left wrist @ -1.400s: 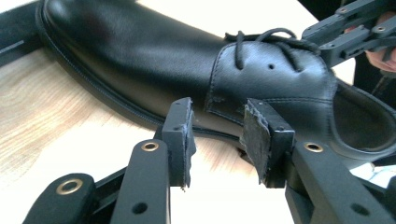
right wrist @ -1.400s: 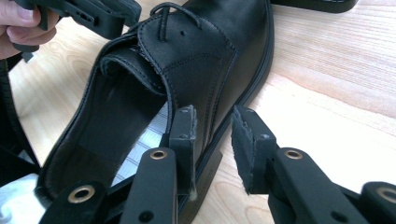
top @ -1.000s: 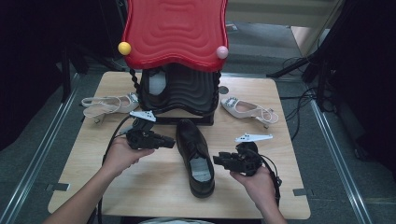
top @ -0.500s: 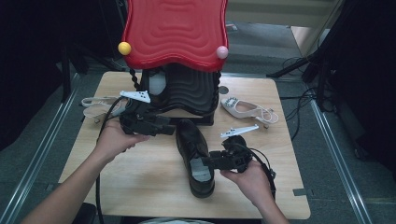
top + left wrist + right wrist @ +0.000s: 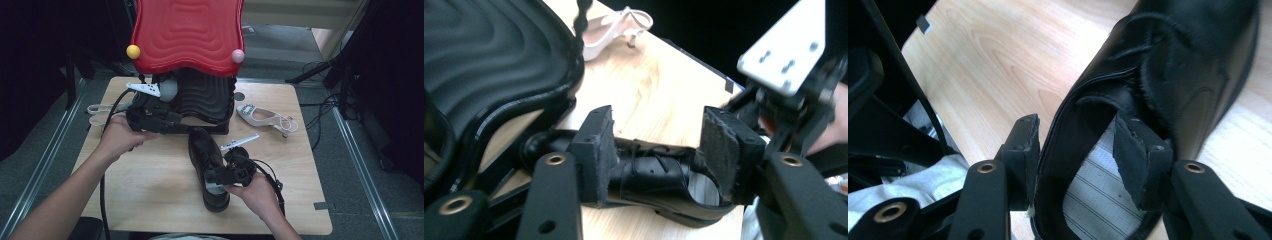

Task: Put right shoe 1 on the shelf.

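Note:
A black lace-up shoe [image 5: 206, 150] lies on the wooden table [image 5: 150, 185], toe toward the rack. My right gripper [image 5: 214, 176] is at its heel opening. In the right gripper view the gripper [image 5: 1080, 147] straddles the shoe's side wall [image 5: 1068, 130], one pad outside and one inside. The pads do not press and the jaws have just been opening. My left gripper [image 5: 181, 125] hovers by the rack's black base. Its jaws [image 5: 656, 145] stand open with nothing between them and have just closed a little. The shoe [image 5: 649, 170] lies beyond them.
A rack with a red wavy top [image 5: 187, 32] and a black ribbed shelf [image 5: 205, 97] stands at the table's back. One white heeled sandal [image 5: 267, 117] lies to its right, another [image 5: 100, 107] to its left. Cables trail from both grippers.
The left hand has lifted from beside the shoe's toe toward the rack, and its jaws have opened. The right hand has slid left onto the shoe's heel opening.

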Action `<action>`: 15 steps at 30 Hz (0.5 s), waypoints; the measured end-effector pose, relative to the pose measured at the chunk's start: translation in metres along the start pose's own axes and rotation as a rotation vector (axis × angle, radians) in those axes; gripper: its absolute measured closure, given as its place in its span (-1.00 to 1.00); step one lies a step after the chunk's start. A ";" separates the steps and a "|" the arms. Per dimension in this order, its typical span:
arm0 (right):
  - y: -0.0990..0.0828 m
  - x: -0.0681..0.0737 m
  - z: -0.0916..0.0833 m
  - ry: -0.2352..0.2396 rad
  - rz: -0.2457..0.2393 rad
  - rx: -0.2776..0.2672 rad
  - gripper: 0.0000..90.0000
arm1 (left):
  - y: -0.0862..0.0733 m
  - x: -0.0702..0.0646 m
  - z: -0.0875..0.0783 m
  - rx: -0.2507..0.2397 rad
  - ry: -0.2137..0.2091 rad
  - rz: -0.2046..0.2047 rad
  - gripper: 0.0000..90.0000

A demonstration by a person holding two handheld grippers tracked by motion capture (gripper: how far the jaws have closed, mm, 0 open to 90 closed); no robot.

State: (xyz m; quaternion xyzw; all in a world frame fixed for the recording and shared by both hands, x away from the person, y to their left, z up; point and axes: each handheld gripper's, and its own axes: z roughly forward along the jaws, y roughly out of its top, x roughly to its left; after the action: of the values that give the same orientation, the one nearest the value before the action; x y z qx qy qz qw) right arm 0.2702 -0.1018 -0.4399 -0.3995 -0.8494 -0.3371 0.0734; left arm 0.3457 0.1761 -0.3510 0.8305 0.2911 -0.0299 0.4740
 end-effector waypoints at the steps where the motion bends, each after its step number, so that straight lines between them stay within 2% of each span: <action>1: 0.001 0.001 0.003 -0.005 0.000 0.008 0.22 | 0.003 0.000 -0.001 -0.006 -0.008 -0.016 0.17; 8: 0.005 0.006 0.026 -0.003 -0.006 0.068 0.24 | 0.021 0.001 -0.010 -0.012 0.002 0.005 0.39; 10: 0.006 0.007 0.032 -0.002 -0.006 0.095 0.31 | 0.025 0.001 -0.013 -0.019 0.012 0.021 0.50; 15: 0.009 0.009 0.050 -0.023 -0.007 0.136 0.33 | 0.038 0.001 -0.021 -0.035 0.023 0.038 0.68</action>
State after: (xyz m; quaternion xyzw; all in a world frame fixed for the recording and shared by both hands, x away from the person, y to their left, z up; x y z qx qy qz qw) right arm 0.2777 -0.0607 -0.4697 -0.3943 -0.8725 -0.2743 0.0893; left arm 0.3607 0.1794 -0.3105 0.8278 0.2809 -0.0064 0.4856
